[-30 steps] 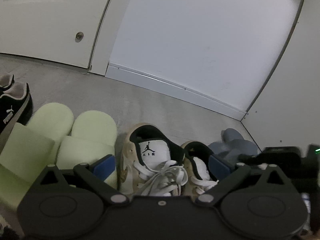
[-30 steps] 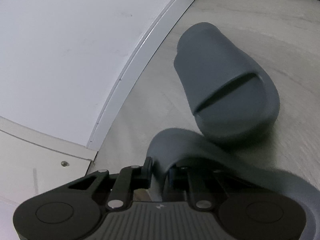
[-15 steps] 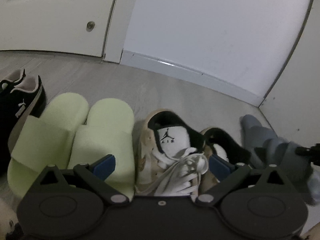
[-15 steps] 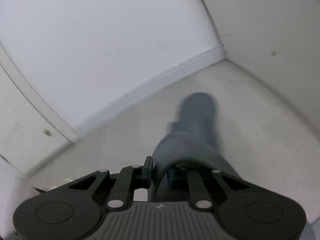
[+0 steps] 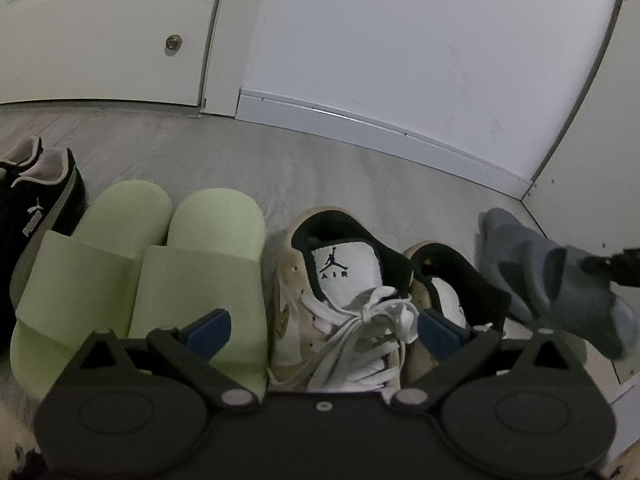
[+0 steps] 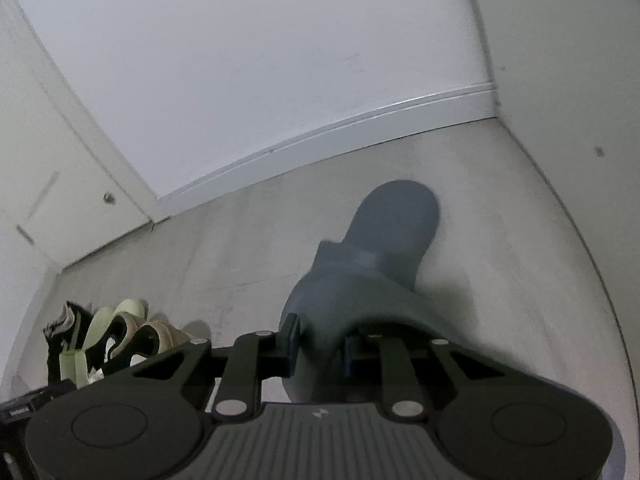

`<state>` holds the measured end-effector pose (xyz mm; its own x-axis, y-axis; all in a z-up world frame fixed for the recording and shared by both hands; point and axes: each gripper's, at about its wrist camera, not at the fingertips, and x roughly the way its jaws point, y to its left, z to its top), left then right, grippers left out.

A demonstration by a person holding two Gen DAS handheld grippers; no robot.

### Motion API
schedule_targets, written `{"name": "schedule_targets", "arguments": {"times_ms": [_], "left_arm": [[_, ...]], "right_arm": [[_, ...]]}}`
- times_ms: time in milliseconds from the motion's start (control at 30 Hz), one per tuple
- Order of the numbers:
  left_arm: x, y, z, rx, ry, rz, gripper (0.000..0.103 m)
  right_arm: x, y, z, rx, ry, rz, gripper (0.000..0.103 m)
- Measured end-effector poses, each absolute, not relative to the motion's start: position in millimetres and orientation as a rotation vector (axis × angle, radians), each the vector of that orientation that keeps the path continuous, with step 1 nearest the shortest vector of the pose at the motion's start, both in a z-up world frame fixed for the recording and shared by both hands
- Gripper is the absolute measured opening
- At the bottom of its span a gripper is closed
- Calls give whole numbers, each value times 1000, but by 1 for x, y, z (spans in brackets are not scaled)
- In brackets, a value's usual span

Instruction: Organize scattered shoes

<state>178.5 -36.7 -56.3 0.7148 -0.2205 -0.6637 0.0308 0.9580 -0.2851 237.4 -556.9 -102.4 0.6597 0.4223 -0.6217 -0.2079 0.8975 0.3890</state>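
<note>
The right gripper (image 6: 319, 344) is closed on the strap of a grey slide (image 6: 340, 304), its two fingers pinching the band from either side; the slide it holds hangs above the floor (image 6: 224, 264), and beyond it a second grey slide (image 6: 400, 216) lies flat on the floor, near the white baseboard (image 6: 360, 128) and close to the wall corner; whether the two slides touch cannot be told, since the held one overlaps the other in the right wrist view. The left gripper (image 5: 324, 328) is spread wide with nothing between its blue pads (image 5: 208, 330); it hovers above the row of shoes. Taking the Jordan sneakers (image 5: 344, 300) as the landmark: this cream, white and black pair sits side by side in the middle of the row, heels toward the baseboard; just left of the sneakers lies a pair of pale green slides (image 5: 160, 272), side by side and touching each other; further left of the sneakers stand black Puma shoes (image 5: 40, 208), partly cut off by the frame edge; right of the sneakers the grey slides appear blurred, the held one raised, with the tip of the right gripper at the frame's right edge.
</note>
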Motion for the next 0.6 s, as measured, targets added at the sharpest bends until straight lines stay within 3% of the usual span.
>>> {"name": "schedule_targets", "arguments": {"times_ms": [233,433,600], "left_arm": [[179,-31,-56,-293,761,-139,101],[180,-32,-54,-319,760,-157,101],[180,-33,-54,-314,762,-160,101]], "right_arm": [[267,-537,-105,285,774,408,24],[255,-519,-98,62,907,522,23],[254,-513,-108,58,974,583,23]]}}
